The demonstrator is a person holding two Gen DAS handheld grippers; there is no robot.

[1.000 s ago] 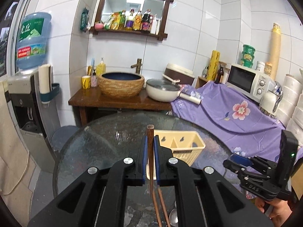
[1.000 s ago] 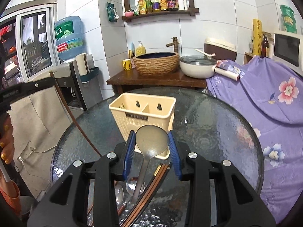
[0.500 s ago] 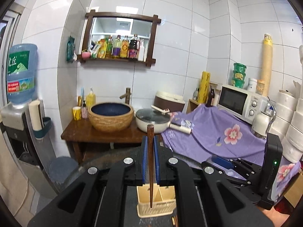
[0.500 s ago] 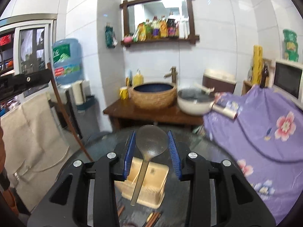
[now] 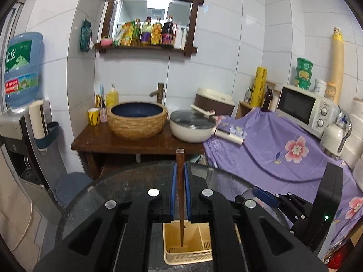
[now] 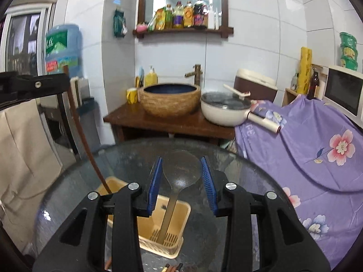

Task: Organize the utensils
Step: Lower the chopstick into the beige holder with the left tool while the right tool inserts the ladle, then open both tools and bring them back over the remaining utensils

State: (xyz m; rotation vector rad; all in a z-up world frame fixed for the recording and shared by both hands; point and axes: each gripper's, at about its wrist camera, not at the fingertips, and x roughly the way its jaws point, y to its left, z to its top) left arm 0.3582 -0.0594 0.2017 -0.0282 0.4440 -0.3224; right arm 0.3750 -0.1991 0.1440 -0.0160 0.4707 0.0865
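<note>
Chopstick (image 5: 180,195) | pinched upright by left tongs (image 5: 180,170), angled down over caddy (image 5: 188,247) | right tongs (image 6: 181,176) pinching ladle (image 6: 180,174) bowl, handle into caddy

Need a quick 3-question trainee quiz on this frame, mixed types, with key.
1. True or false: the left hand-held gripper is shut on a chopstick.
2. What does the right hand-held gripper hold? A) fork B) spoon C) knife
3. Fill in: both utensils hang over the beige ____ on the glass table.

Key: 1 true; 2 B; 3 utensil caddy.
</note>
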